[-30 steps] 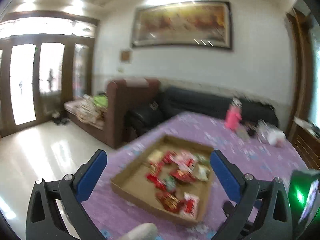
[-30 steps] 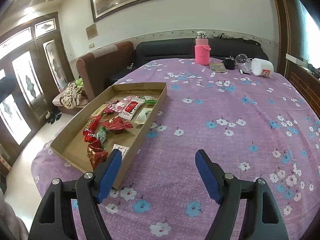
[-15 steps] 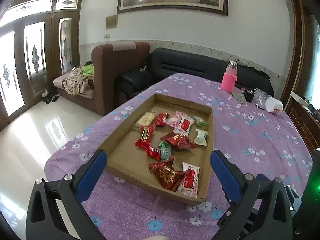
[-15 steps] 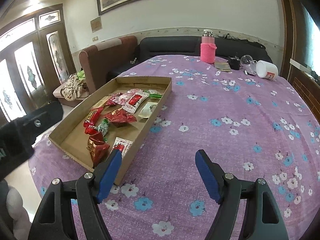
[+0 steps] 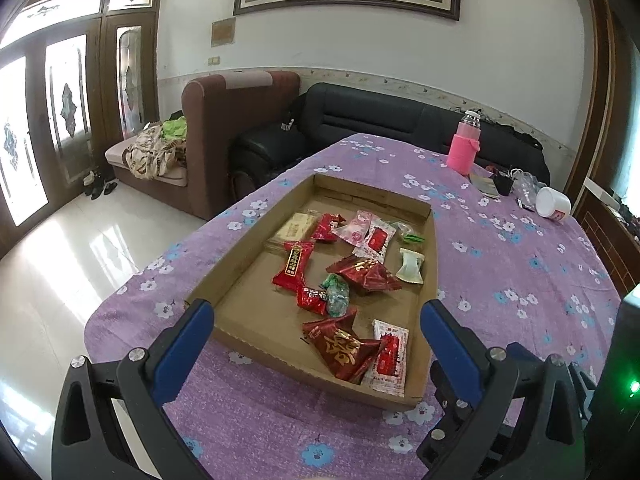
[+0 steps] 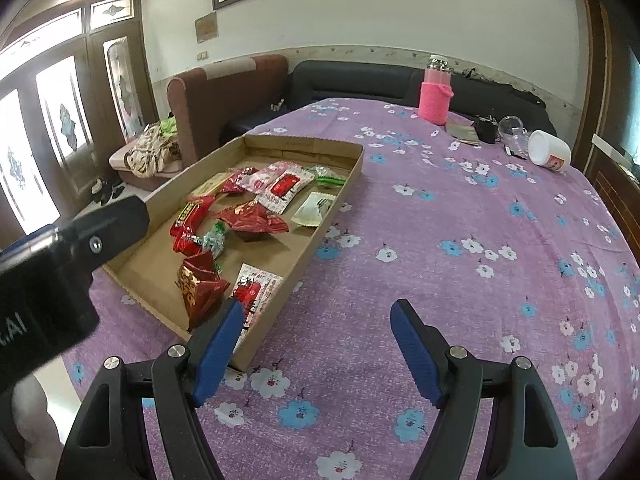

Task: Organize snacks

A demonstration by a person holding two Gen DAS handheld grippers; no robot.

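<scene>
Evidently, both the left gripper (image 5: 316, 332) and right gripper (image 6: 316, 334) are held wide open and empty above the cardboard tray (image 5: 248, 248), so that scattered snacks (image 5: 362, 274) can be reached.

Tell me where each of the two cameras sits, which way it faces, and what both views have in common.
Left wrist view: rides the left gripper, angled down onto the shallow brown cardboard tray of wrapped snacks; its own open blue-padded fingers show.
Right wrist view: rides the right gripper, open over the purple flowered tablecloth beside the tray's near corner; the left gripper's black body shows at the left edge.
Shared: tray, tablecloth, pink sleeved bottle, tipped white cup.
</scene>
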